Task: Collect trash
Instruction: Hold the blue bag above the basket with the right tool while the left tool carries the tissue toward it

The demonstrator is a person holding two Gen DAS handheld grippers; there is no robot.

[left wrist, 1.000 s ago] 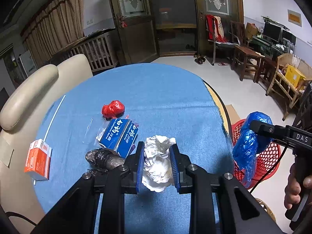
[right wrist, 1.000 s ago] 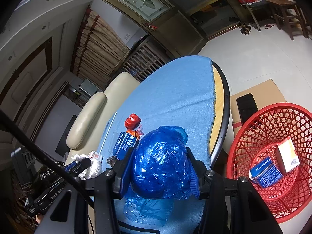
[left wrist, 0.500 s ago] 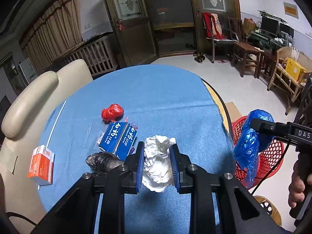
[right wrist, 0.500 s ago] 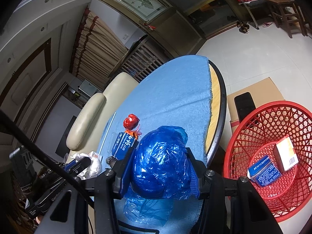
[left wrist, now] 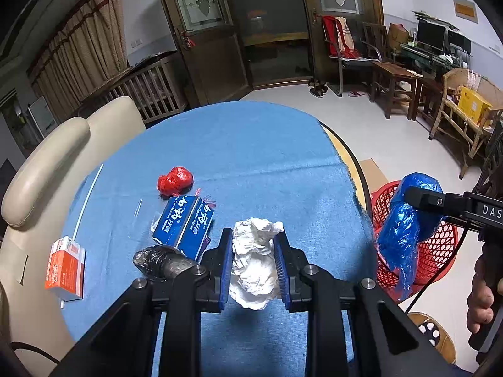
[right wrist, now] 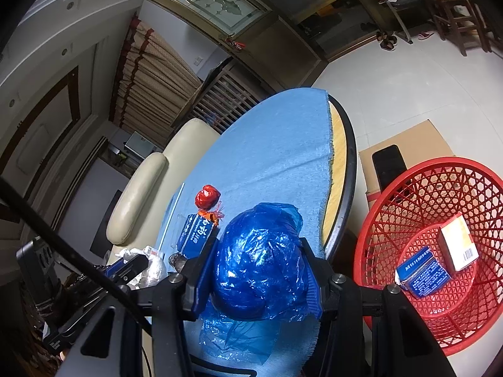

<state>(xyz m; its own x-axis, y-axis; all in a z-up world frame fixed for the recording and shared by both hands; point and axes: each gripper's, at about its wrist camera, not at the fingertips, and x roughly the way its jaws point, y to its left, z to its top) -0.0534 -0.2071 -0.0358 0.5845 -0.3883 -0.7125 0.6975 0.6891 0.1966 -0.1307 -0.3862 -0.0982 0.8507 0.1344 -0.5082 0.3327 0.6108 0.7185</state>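
Observation:
My left gripper is shut on a crumpled white paper wad and holds it above the blue tablecloth. My right gripper is shut on a blue plastic bag, held over the table's right edge; the bag also shows in the left wrist view. A red basket stands on the floor to the right, with a blue box and a white box inside. On the cloth lie a red wad, a blue carton, a black bag and an orange box.
A cream sofa borders the table's left side. A cardboard sheet with a black phone lies on the floor behind the basket. Wooden chairs and a rattan shelf stand at the far right. A white straw lies on the cloth.
Both grippers have kept their loads. The left wrist view has risen slightly above the table; the right gripper with the blue bag has edged a little toward the basket.

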